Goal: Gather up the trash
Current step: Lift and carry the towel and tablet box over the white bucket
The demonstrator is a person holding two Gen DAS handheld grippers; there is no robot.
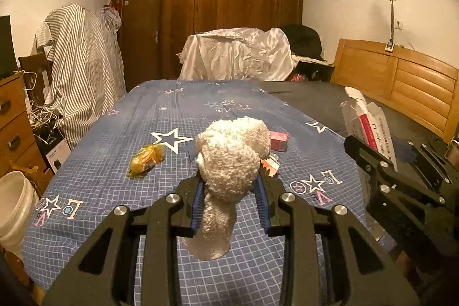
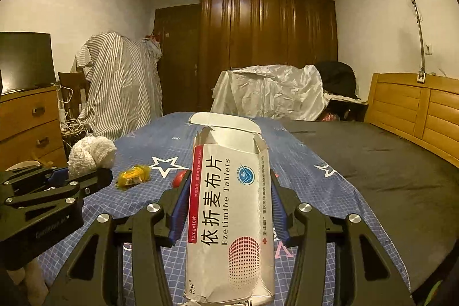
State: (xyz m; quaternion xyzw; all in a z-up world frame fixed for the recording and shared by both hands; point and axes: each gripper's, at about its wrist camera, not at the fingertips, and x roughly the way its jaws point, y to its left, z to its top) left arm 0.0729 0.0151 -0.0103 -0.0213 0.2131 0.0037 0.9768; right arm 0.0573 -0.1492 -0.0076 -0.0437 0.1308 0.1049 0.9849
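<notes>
My left gripper (image 1: 231,185) is shut on a rolled cream fluffy sock (image 1: 229,162) and holds it above the blue star-patterned bedspread (image 1: 120,162). My right gripper (image 2: 229,188) is shut on an opened white Ezetimibe tablet box (image 2: 229,208), lifted above the bed. The box also shows at the right of the left wrist view (image 1: 370,125). A yellow crumpled wrapper (image 1: 145,159) lies on the bedspread left of the sock. A pink-red small box (image 1: 278,140) and a torn red-white carton (image 1: 269,164) lie just behind the sock. The sock (image 2: 89,152) and wrapper (image 2: 133,175) show in the right wrist view.
A white bucket (image 1: 14,208) stands on the floor left of the bed. A wooden dresser (image 1: 13,122) and tangled cables are at the left. A wooden headboard (image 1: 401,82) runs along the right. A sheet-covered heap (image 1: 238,53) and wardrobe stand beyond the bed.
</notes>
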